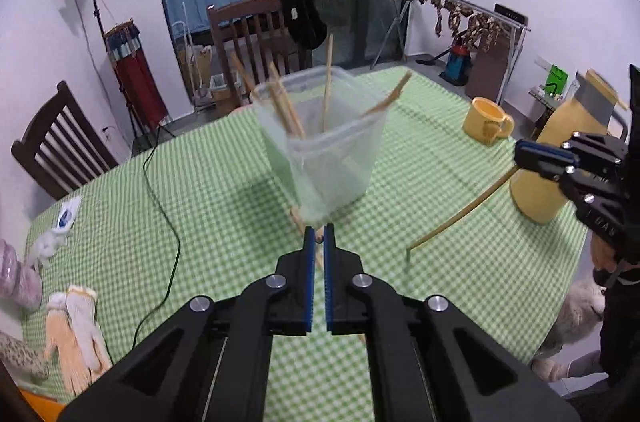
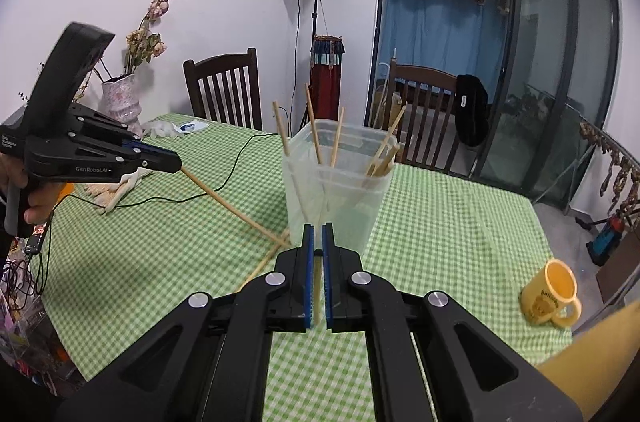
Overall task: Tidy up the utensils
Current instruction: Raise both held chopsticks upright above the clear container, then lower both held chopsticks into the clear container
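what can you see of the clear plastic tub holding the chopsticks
The clear plastic tub is a tall, translucent container with a squarish open rim. It stands upright mid-table on the green checked tablecloth. Several wooden chopsticks lean inside against its walls, tips above the rim. Neither gripper touches it.

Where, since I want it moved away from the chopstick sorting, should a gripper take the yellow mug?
Probably pinch the yellow mug by its rim wall, coming straight down from above, with one finger inside and one outside, opposite the handle. It stands upright with its mouth open and free space around it, and its body looks too wide to span.
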{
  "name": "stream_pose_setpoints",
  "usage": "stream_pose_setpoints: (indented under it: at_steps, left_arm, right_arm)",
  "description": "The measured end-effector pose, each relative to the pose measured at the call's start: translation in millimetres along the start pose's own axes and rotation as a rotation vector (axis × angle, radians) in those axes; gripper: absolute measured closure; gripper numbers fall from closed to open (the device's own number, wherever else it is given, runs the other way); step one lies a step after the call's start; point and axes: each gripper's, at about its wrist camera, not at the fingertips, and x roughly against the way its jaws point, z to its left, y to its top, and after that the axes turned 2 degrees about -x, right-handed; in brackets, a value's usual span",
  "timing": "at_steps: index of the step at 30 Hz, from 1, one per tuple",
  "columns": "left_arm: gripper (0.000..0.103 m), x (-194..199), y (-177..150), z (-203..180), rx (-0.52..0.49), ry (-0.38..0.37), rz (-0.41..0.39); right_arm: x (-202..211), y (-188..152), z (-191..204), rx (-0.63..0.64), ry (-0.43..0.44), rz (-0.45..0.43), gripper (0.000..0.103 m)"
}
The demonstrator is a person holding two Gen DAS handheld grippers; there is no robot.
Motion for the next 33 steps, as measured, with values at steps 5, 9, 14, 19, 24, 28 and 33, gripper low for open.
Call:
stream_pose_setpoints:
  at_steps: [5, 9, 14, 19, 24, 28, 33]
  left_arm:
    - [0.102, 24, 37, -12, -0.054, 0.017, -0.048]
    - [0.102, 55, 79, -24, -0.098, 0.040, -0.105]
    - [0.102, 92, 132, -24, -0.088, 0.056, -0.172]
    - [0.102, 102, 177, -10, -0.052, 0.054, -0.205]
    - [0.102, 79, 202, 9, -0.022, 0.050, -0.185]
    - [0.102, 43, 207, 21, -0.011, 0.057, -0.142]
    - [0.102, -21, 202, 35, 0.021, 0.031, -0.039]
  right_arm:
    - [13, 41, -3, 0.022, 0.017, -0.036, 0.099]
    - [32, 89, -9, 0.044, 0.020, -0.084, 0.099]
    - [46, 158, -14, 0.055, 0.029, -0.137, 0.099]
    - [39, 210, -18, 0.066, 0.009, -0.171, 0.099]
    - [3, 231, -29, 0.041, -0.002, -0.151, 0.099]
    - [-41, 228, -41, -0.006, 0.005, -0.106, 0.099]
    - [-108, 210, -47, -0.022, 0.006, 0.013, 0.099]
